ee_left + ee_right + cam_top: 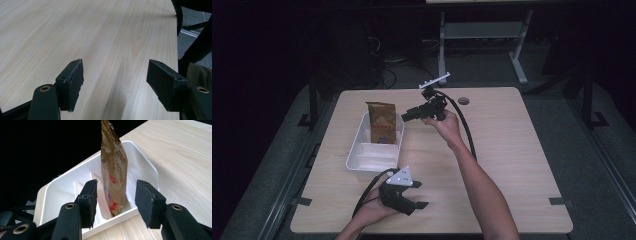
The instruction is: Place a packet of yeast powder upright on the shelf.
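One table carries one white tray near its left edge. One brown bag stands upright in the tray's far compartment. Two grippers: the right gripper hangs just beside the bag, jaws apart; the left gripper sits near the table's near edge, jaws apart, holding nothing.

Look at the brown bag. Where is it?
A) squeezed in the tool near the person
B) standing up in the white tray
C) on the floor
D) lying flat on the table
B: the brown bag stands upright inside the white tray, and the right tool is open in front of it, not touching it.
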{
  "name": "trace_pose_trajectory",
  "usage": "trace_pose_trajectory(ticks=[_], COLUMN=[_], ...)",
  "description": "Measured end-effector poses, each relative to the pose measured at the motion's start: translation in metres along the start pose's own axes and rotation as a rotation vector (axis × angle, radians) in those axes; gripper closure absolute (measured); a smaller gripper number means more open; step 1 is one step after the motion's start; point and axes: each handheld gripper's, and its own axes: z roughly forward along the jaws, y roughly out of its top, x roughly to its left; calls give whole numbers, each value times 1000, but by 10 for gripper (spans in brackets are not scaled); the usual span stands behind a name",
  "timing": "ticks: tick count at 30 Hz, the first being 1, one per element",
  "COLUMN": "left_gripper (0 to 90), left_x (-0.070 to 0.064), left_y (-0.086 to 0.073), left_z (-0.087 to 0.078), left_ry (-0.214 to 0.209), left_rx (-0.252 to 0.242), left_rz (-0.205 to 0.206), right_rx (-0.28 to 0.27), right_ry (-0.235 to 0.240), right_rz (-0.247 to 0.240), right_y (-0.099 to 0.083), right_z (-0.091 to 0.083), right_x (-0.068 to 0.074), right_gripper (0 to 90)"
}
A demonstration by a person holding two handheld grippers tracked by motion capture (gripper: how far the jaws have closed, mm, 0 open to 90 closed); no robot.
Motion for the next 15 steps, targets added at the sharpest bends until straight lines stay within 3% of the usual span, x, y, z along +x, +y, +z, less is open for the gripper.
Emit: trace_pose_trajectory(ticks=[15], left_gripper=[285], left_x=[-3], left_y=[2], left_z=[3], left_ry=[-3], left_rx=[4], left_rz=[7], right_rx=[-24], right_ry=[-3], right_rz=[2], right_y=[-17], right_z=[-27], right_x=[5], right_gripper=[506])
